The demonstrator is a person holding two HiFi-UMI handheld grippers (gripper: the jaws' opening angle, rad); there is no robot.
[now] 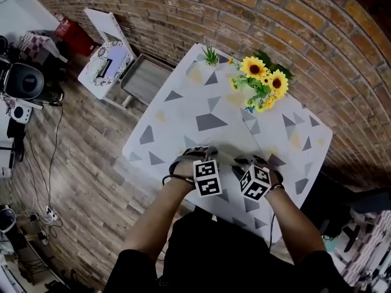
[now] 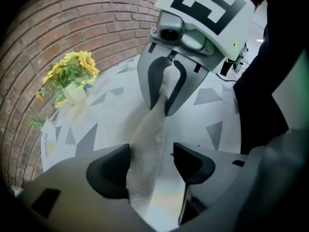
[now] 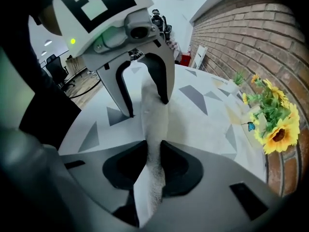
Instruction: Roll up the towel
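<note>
The right gripper (image 3: 153,162) is closed narrow on the towel (image 3: 154,115), both pads pressing it, while the left gripper (image 2: 150,161) stands wide, the towel running between its jaws and touching only one pad. The towel stretches as a narrow strip from gripper to gripper over the near part of the table (image 1: 214,102); sunflowers (image 1: 264,81) stand at the far edge by the brick wall (image 1: 183,11)

One towel (image 2: 155,122); left tongs (image 2: 150,159), right tongs (image 3: 153,162), two; one table (image 1: 208,102); one sunflower bunch (image 1: 264,81)
</note>
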